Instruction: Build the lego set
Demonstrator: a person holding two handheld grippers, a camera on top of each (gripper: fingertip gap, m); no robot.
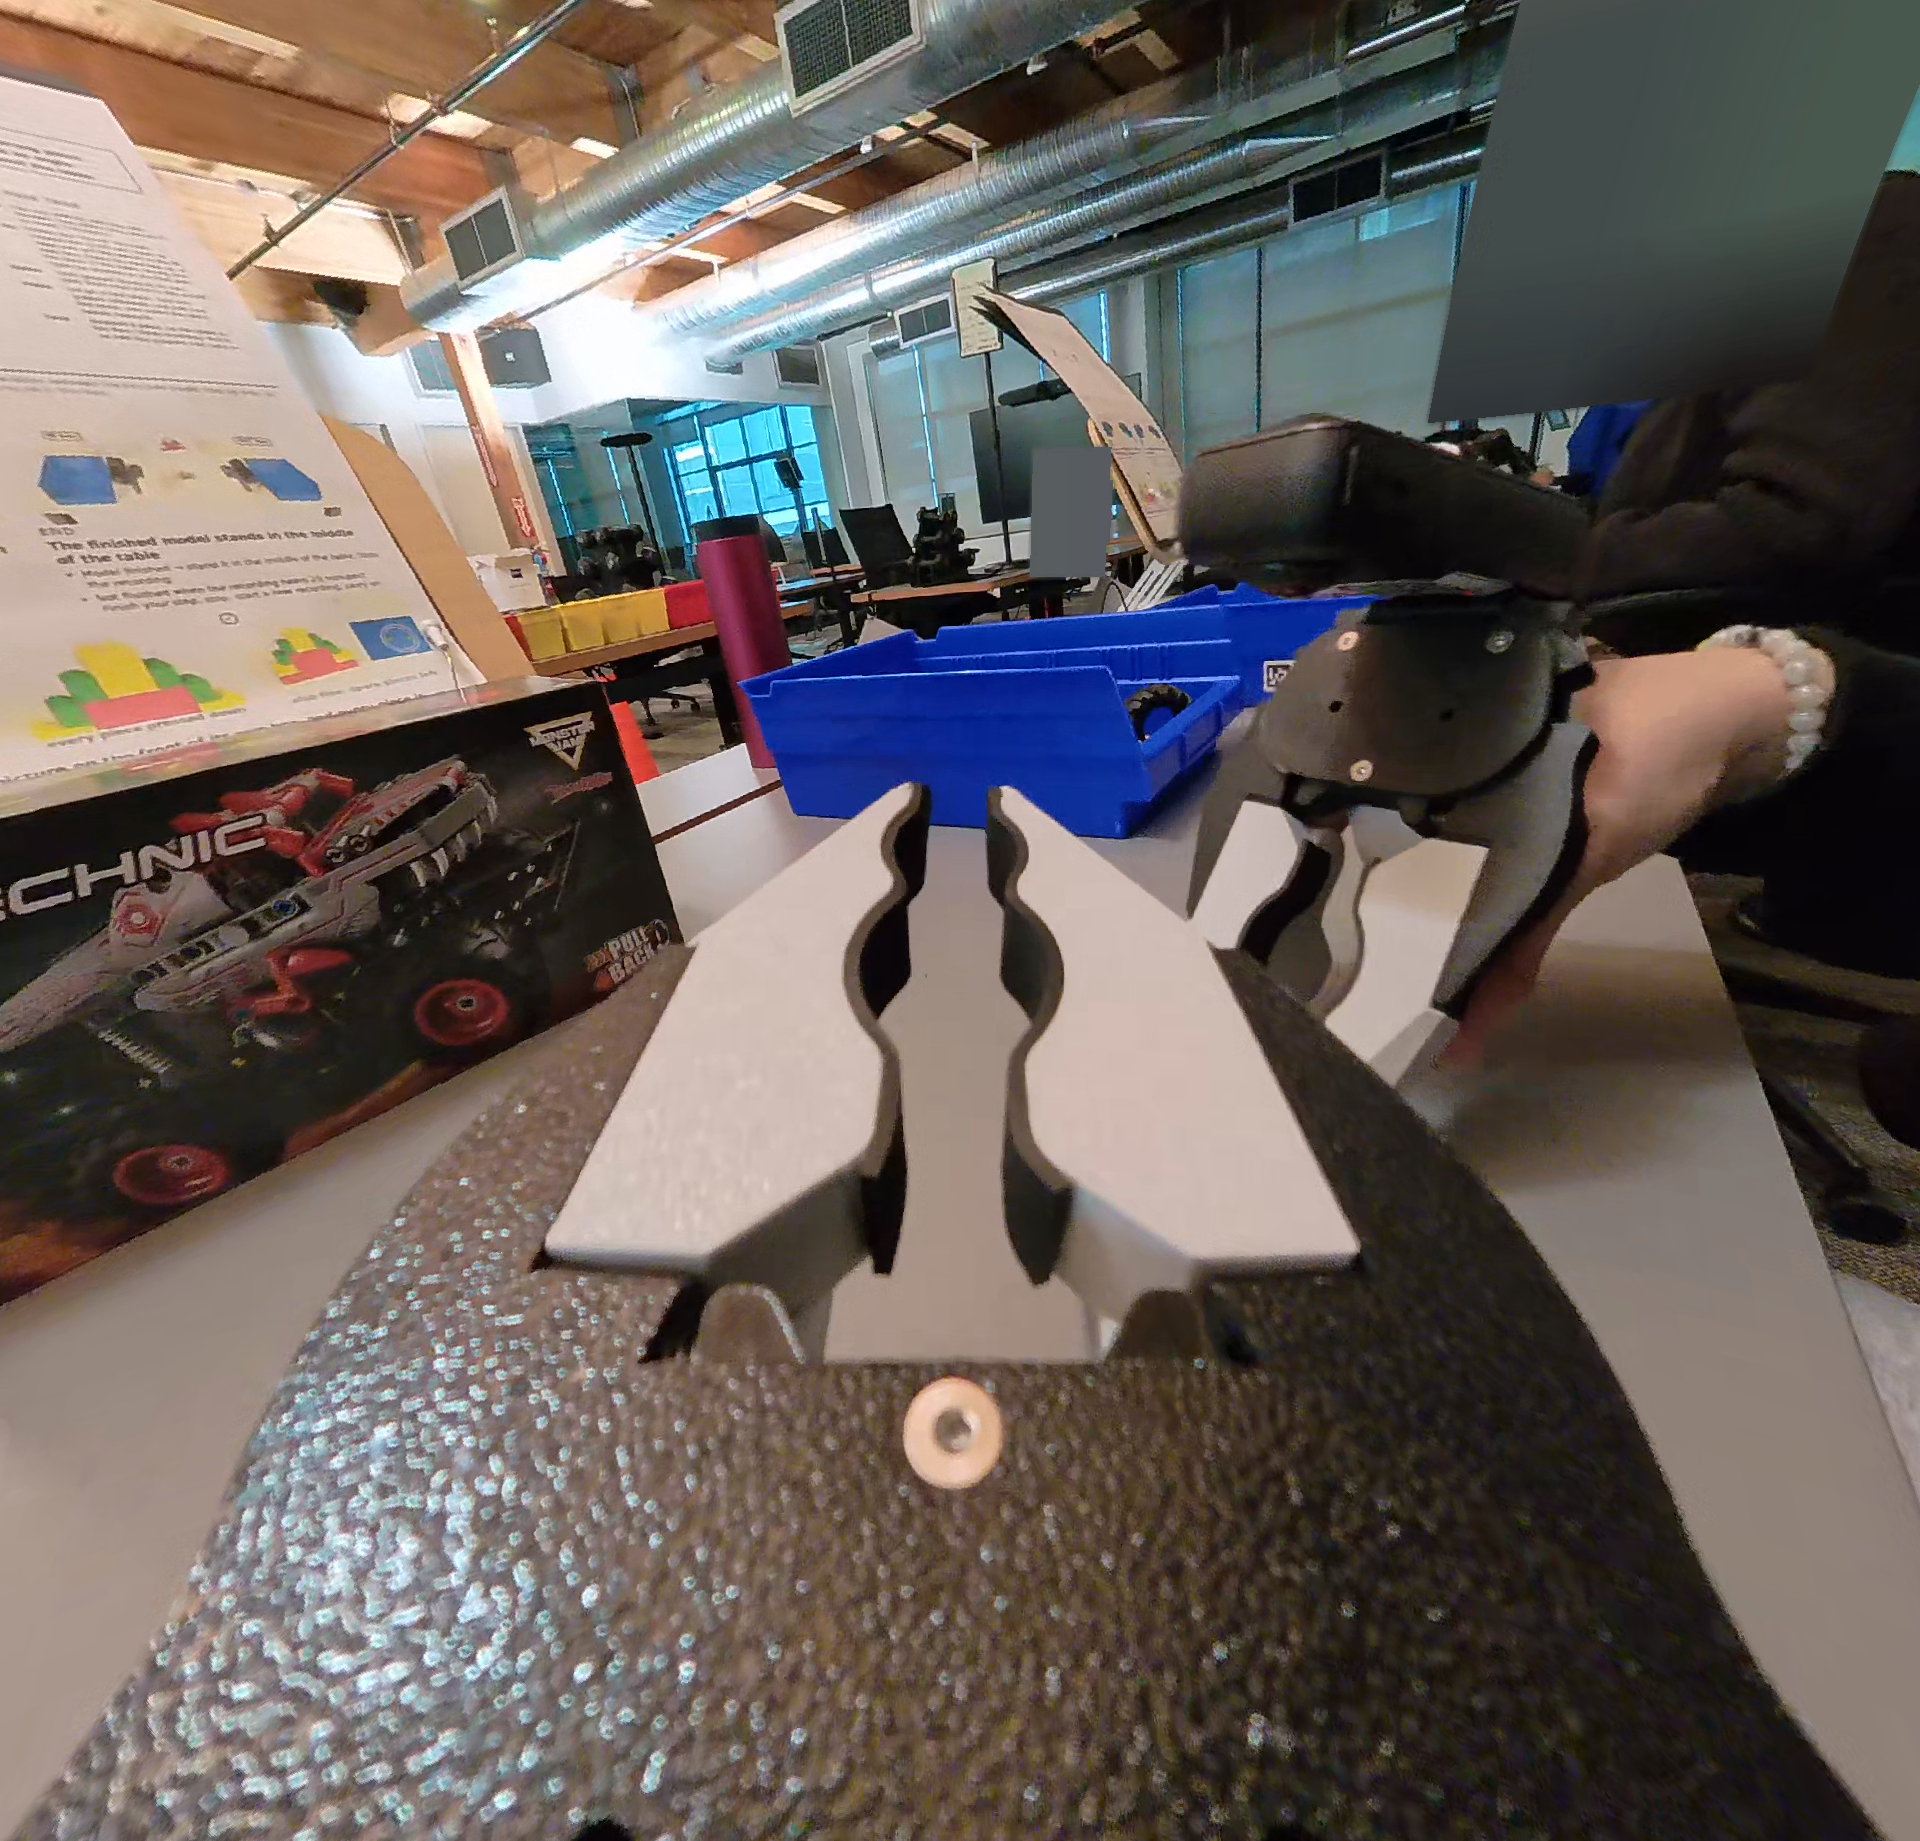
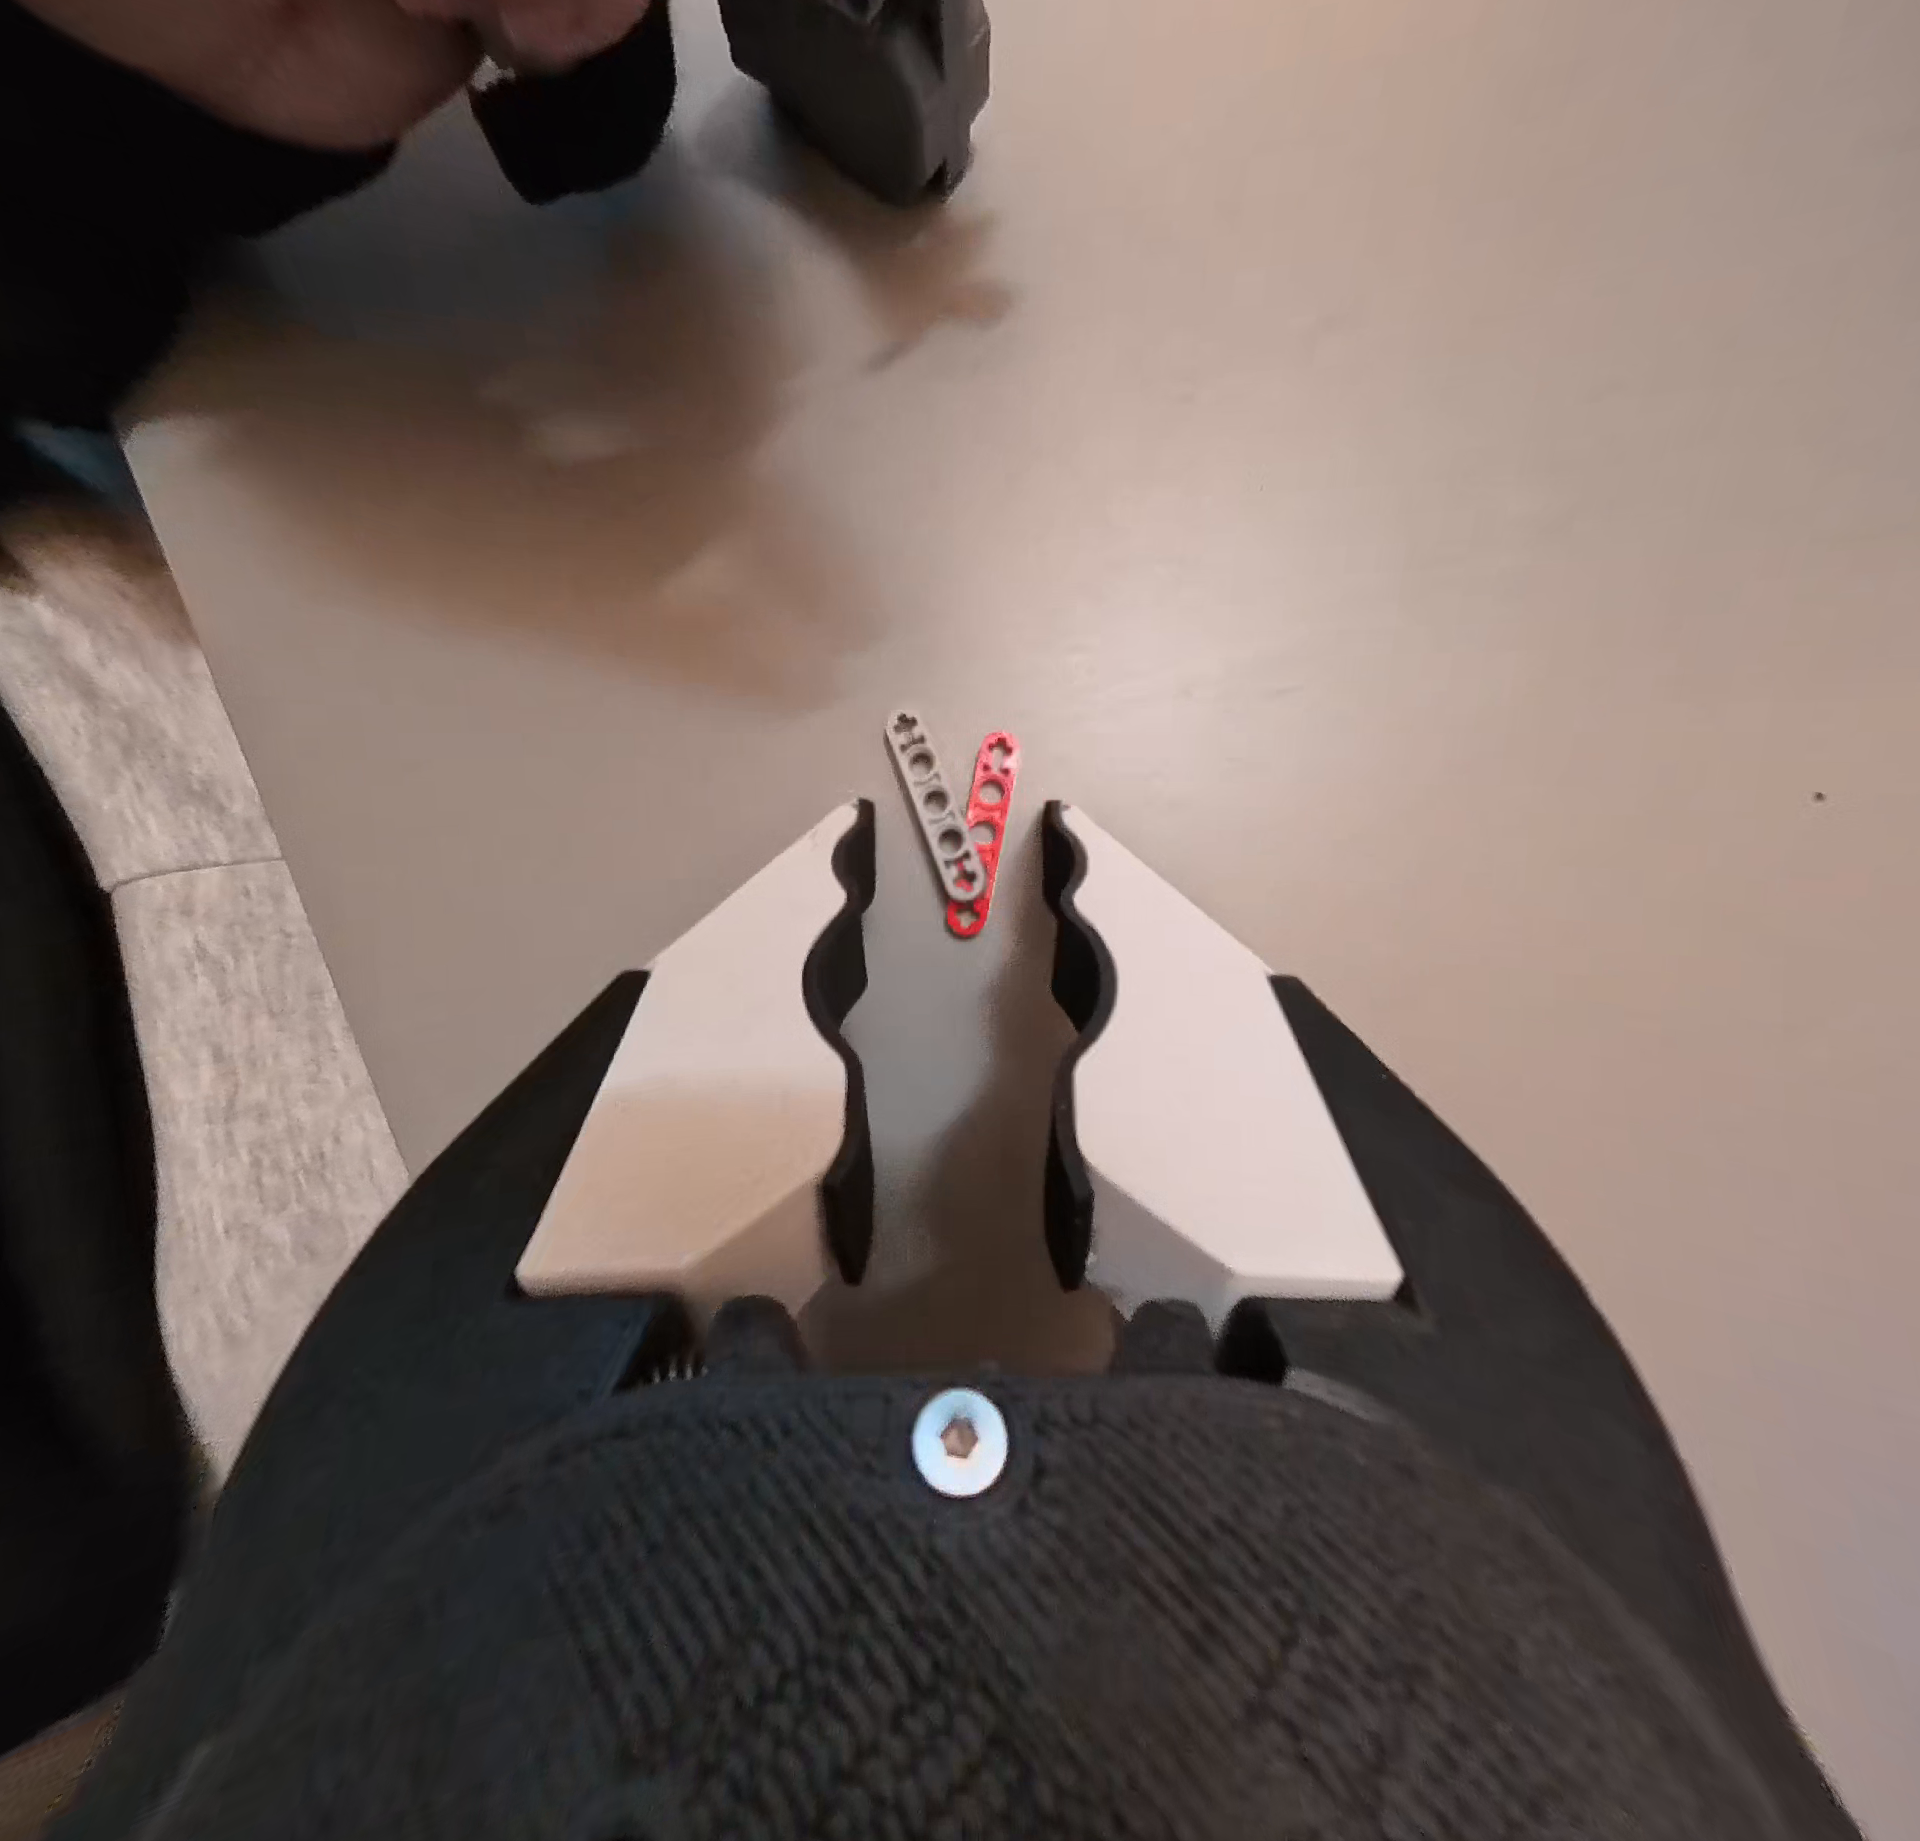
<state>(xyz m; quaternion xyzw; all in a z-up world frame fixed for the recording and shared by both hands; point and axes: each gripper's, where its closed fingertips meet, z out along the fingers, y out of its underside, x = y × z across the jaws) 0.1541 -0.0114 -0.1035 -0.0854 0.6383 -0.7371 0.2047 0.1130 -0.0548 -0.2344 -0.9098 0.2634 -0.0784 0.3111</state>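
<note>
In the right wrist view a thin grey holed beam (image 2: 933,817) lies crossed over a thin red holed beam (image 2: 989,823) on the pale table (image 2: 1455,544). My right gripper (image 2: 958,815) is open and empty, pointing down, with its fingertips on either side of the two beams and just above the table. My left gripper (image 1: 956,804) is empty, with a narrow gap between its jaws, held low over the table. The right gripper also shows in the left wrist view (image 1: 1392,1002), at the right, held by a hand. The left gripper shows blurred at the top of the right wrist view (image 2: 862,56).
A Lego set box (image 1: 312,908) stands at the left, with an instruction sheet (image 1: 156,441) propped behind it. A blue bin (image 1: 987,731) holding a black wheel (image 1: 1153,705) sits at the back. A maroon bottle (image 1: 743,638) stands behind it. The table edge (image 2: 208,711) runs along the left. My hands' fingertips stand some 15 cm from each other.
</note>
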